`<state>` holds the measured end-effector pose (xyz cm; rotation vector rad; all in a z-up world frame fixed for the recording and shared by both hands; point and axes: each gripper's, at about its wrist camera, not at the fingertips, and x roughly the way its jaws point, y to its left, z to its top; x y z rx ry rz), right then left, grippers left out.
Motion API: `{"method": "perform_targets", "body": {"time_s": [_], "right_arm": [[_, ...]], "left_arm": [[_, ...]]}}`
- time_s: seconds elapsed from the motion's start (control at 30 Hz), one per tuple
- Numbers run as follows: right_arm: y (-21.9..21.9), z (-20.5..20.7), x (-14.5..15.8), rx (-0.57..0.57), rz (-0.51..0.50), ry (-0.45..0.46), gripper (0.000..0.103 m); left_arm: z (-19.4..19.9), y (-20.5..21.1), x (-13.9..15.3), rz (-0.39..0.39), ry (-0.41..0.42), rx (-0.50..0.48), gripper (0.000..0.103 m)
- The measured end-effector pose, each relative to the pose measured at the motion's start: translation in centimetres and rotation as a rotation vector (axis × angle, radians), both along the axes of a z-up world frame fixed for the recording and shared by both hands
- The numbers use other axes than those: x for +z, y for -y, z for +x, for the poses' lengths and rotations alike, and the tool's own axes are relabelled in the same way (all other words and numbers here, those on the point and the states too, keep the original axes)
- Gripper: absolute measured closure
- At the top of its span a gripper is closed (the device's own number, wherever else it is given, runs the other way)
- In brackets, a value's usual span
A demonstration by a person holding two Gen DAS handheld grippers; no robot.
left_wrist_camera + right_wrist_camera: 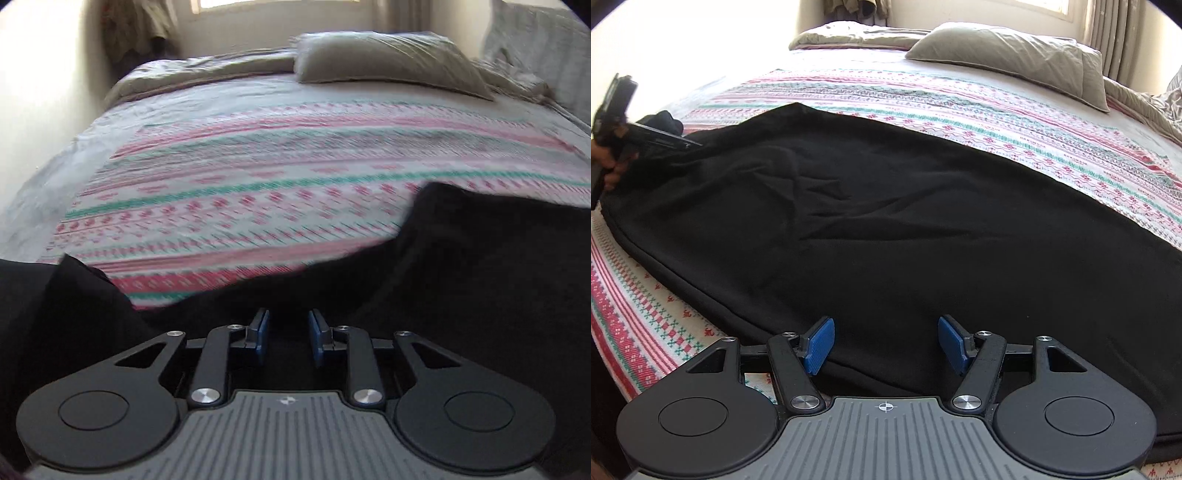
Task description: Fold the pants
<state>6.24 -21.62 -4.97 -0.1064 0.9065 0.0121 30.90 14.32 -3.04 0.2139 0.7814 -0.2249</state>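
Observation:
Black pants [868,221] lie spread flat across the patterned bedspread [997,110], running from left to right. My right gripper [886,343] hovers over their near edge, open wide, with the cloth below its blue pads [820,345] and nothing pinched. My left gripper [690,144] is at the pants' far left end, held by a hand [609,173]. In the left wrist view the left gripper [289,332] shows a narrow gap between its pads, with the black pants [480,277] under and around it. I see no cloth pressed between them. That view is blurred.
A grey pillow [1008,55] and a folded grey blanket [849,37] lie at the head of the bed. A curtain [1108,37] hangs at the back right. The bed's near edge [613,332] drops off at the lower left.

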Motion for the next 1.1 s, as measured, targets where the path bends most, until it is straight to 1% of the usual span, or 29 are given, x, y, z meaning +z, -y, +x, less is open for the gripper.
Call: {"method": "perform_targets", "body": {"time_s": [0.03,0.07,0.1,0.13,0.17,0.23,0.27,0.33,0.4,0.47,0.53,0.67,0.7,0.77,0.9,0.97,1.03,1.1], "right_arm": [[0.2,0.0,0.0,-0.002,0.000,-0.001,0.039],[0.3,0.0,0.0,-0.004,0.000,-0.001,0.039],[0.4,-0.1,0.0,-0.003,0.001,-0.002,0.038],[0.5,-0.1,-0.1,-0.001,0.001,-0.002,0.038],[0.5,-0.1,-0.1,0.001,0.001,-0.002,0.037],[0.6,-0.1,0.0,0.001,-0.001,0.001,0.037],[0.5,-0.1,0.0,0.001,-0.005,0.003,0.037],[0.3,-0.2,0.1,-0.001,-0.020,0.008,0.036],[0.2,-0.3,0.3,-0.004,-0.035,0.016,0.036],[0.4,-0.4,0.5,-0.020,-0.049,0.023,0.036],[1.0,-0.4,0.8,-0.052,-0.049,0.030,0.035],[3.0,-1.1,1.7,-0.143,0.001,0.056,0.029],[3.6,-1.4,1.9,-0.168,0.007,0.065,0.028],[4.8,-1.9,2.4,-0.216,0.015,0.080,0.027],[7.8,-3.2,3.2,-0.325,0.046,0.109,0.023],[9.5,-4.1,3.6,-0.386,0.054,0.125,0.023],[11.2,-5.1,3.9,-0.447,0.068,0.143,0.022],[12.9,-6.1,4.2,-0.514,0.066,0.162,0.021]], "left_arm": [[0.5,-0.3,0.0,0.020,0.029,0.013,0.075],[1.0,-0.2,-0.3,0.100,0.065,0.050,0.078],[1.8,0.0,-1.0,0.206,0.088,0.096,0.079],[2.1,-0.3,-1.6,0.251,0.112,0.114,0.078],[2.3,-0.9,-1.7,0.236,0.126,0.132,0.078],[2.2,-1.9,-0.9,0.145,0.129,0.186,0.077],[1.9,-2.1,-0.5,0.115,0.141,0.204,0.077],[1.1,-1.9,0.4,0.096,0.172,0.205,0.075],[0.0,-1.2,1.3,0.086,0.183,0.184,0.066],[-1.1,-0.2,2.3,0.065,0.194,0.160,0.048],[-2.5,1.2,3.2,0.034,0.192,0.121,0.042],[-5.8,3.8,4.2,-0.048,0.143,0.060,0.028],[-6.4,4.4,4.4,-0.070,0.126,0.046,0.027],[-7.4,5.4,4.2,-0.108,0.100,0.017,0.017],[-9.1,7.1,4.1,-0.149,0.072,-0.012,0.008],[-10.0,7.8,4.1,-0.172,0.046,-0.018,0.002],[-10.6,8.3,4.0,-0.195,0.019,-0.020,0.000],[-10.8,8.1,4.2,-0.216,0.002,-0.011,0.000]]}}
